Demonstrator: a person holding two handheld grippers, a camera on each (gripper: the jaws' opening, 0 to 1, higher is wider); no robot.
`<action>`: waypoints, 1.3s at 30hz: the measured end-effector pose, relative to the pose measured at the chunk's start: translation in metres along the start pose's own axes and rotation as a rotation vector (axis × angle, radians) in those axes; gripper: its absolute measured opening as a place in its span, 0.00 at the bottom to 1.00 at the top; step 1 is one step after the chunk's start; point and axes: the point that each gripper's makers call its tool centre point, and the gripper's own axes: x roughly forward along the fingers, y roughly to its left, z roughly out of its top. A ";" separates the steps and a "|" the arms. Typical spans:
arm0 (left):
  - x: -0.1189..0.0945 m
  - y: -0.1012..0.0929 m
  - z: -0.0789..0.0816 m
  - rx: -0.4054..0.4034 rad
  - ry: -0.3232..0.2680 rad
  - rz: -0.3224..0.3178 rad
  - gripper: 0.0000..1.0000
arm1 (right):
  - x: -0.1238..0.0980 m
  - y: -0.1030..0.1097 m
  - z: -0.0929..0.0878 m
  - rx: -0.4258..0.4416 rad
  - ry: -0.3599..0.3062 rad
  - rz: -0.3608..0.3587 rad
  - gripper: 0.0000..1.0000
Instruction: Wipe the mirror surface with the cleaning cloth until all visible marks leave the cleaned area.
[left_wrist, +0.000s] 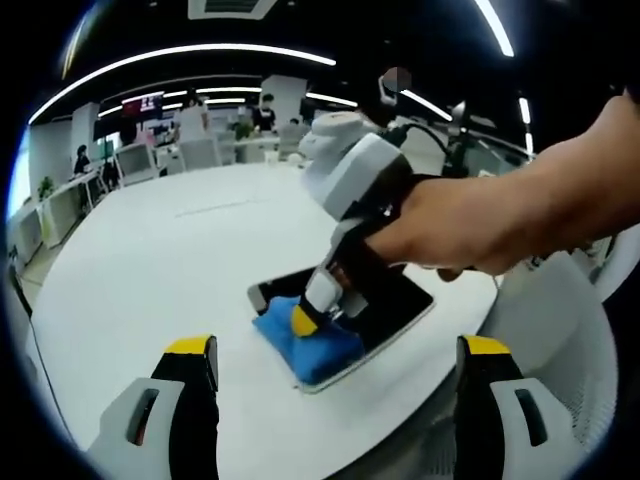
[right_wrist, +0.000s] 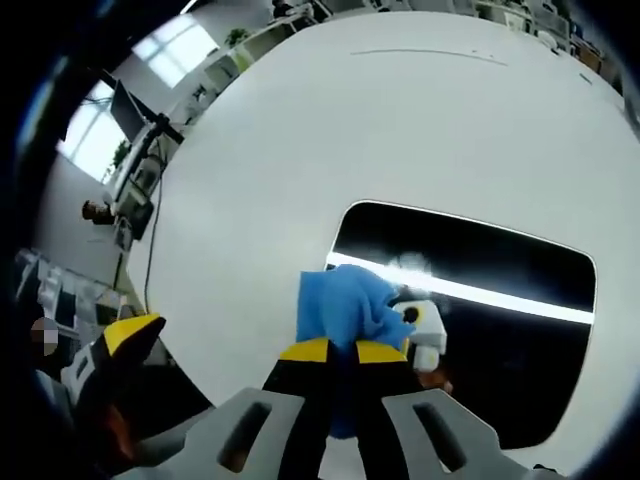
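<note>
Blue cloth (right_wrist: 348, 300) sits bunched on the near-left corner of the mirror (right_wrist: 500, 270), which lies flat on the round white desk (right_wrist: 300, 150), close to the desk edge nearest the person. The right tool (right_wrist: 343, 352) has its yellow-tipped jaws drawn narrow, pinching the cloth and pressing it down onto the glass. In the left gripper view the same scene shows from the side: the right tool (left_wrist: 318, 318), held in a hand (left_wrist: 470, 225), bears on the cloth (left_wrist: 305, 345) at the mirror's (left_wrist: 400, 305) end nearest that camera. The left tool (left_wrist: 335, 355) hangs short of the mirror with its jaws wide and nothing between them.

Wiping looks to be under way, with most of the dark glass beyond the cloth not yet covered. A pale smudge (right_wrist: 408, 263) lies on the mirror just past the cloth, beside the bright reflected light strip. The next move probably calls for sliding the cloth across that smudge and on along the mirror, keeping steady downward pressure so the cloth does not slip from the jaws and the mirror does not skid toward the desk edge.
</note>
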 end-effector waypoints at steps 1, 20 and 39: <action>0.000 0.000 0.000 -0.001 -0.001 0.001 0.99 | 0.000 0.000 0.000 0.014 0.011 0.004 0.01; 0.001 0.006 0.001 -0.030 -0.006 0.015 0.99 | 0.008 -0.006 0.023 -0.005 0.003 0.001 0.02; 0.002 0.007 -0.002 -0.030 -0.003 0.019 0.99 | 0.016 -0.014 0.055 -0.029 -0.014 0.006 0.02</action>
